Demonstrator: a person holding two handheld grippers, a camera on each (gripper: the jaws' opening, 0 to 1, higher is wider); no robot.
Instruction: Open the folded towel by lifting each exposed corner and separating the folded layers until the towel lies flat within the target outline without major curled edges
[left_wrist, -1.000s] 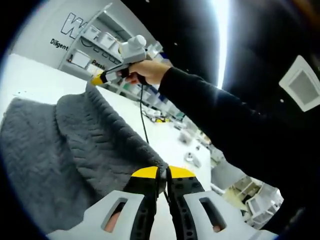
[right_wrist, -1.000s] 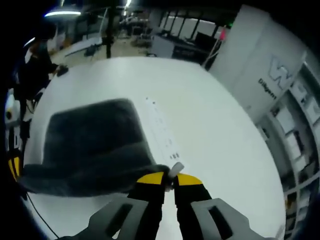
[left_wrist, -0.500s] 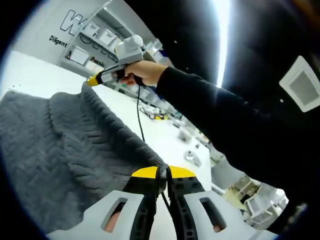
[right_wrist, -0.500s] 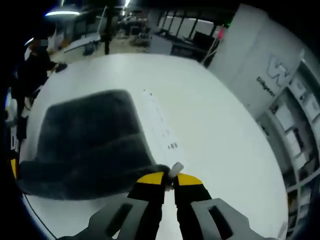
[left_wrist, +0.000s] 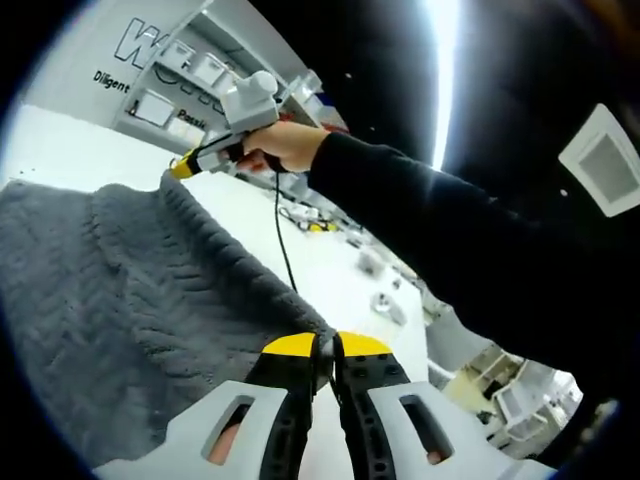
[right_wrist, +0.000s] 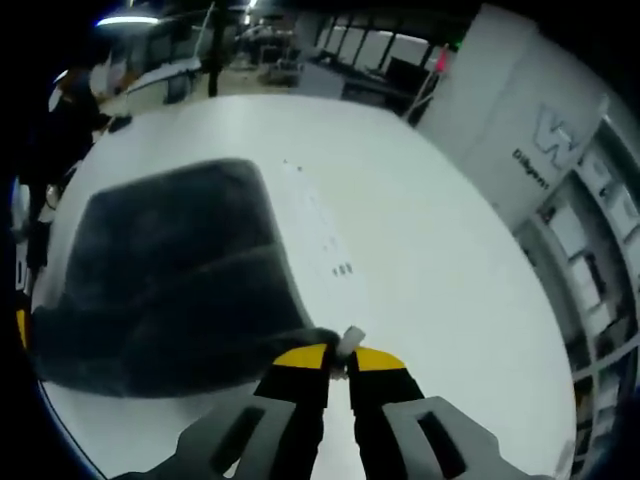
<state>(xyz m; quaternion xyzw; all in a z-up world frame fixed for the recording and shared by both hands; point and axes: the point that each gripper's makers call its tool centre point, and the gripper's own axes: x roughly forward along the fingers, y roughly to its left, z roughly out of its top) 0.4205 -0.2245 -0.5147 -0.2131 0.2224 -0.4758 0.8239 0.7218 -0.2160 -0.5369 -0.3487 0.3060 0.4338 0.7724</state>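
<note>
A dark grey textured towel (left_wrist: 140, 300) hangs lifted above the white table (right_wrist: 420, 240), stretched between both grippers. My left gripper (left_wrist: 326, 350) is shut on one towel corner at the bottom of the left gripper view. In that view the right gripper (left_wrist: 185, 165), held by a person's hand, pinches the far corner at the upper left. In the right gripper view my right gripper (right_wrist: 338, 358) is shut on a towel corner with a small white tag, and the towel (right_wrist: 170, 270) spreads away to the left over the table.
Shelves with white bins (left_wrist: 190, 80) stand behind the table beside a white wall with dark lettering (right_wrist: 545, 155). A row of small dark marks (right_wrist: 320, 235) runs along the table beside the towel. A black sleeve (left_wrist: 450, 240) crosses the left gripper view.
The towel has spread wider and flatter between the two grippers; a fold seen earlier in the left gripper view has smoothed out. Both grippers keep their hold.
</note>
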